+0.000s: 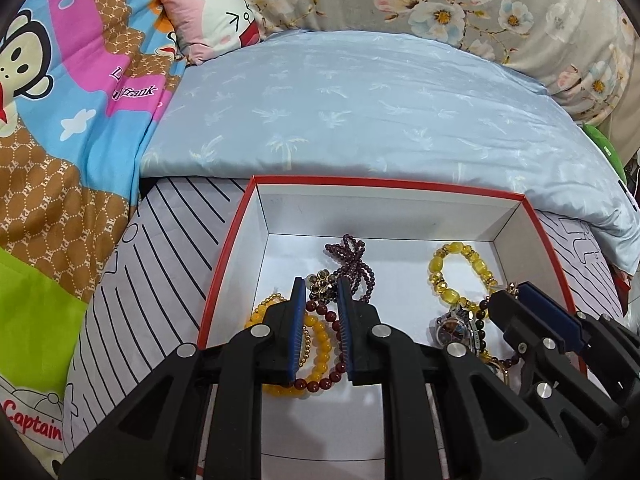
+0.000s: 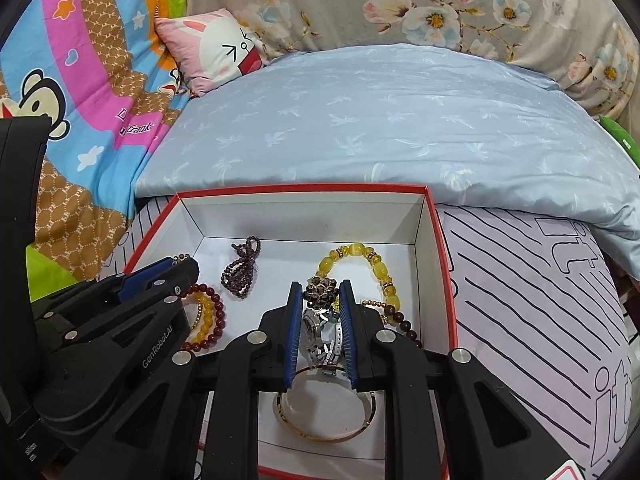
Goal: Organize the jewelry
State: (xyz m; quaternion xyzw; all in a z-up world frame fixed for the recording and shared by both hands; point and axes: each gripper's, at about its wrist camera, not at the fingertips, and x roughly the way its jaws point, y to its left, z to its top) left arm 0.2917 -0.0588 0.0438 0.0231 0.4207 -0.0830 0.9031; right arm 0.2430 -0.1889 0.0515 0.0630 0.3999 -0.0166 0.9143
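Observation:
A red-rimmed white box (image 1: 516, 216) (image 2: 444, 280) on the bed holds the jewelry. Inside lie a purple bead strand (image 1: 352, 264) (image 2: 240, 272), a yellow bead bracelet (image 1: 456, 276) (image 2: 376, 268), amber and dark red bead bracelets (image 1: 320, 344) (image 2: 208, 316), a silver watch (image 1: 456, 328) (image 2: 316, 332), a gold bangle (image 2: 324, 432) and a rhinestone flower piece (image 1: 320, 284) (image 2: 320, 292). My left gripper (image 1: 320, 292) is open low over the red and amber bracelets. My right gripper (image 2: 320, 296) is open around the flower piece and watch, jaws apart from them.
A light blue quilt (image 1: 360, 108) lies behind the box. A colourful cartoon blanket (image 1: 60, 120) is at the left, a pink bunny cushion (image 1: 212, 16) at the back. A striped white sheet (image 2: 540, 300) surrounds the box.

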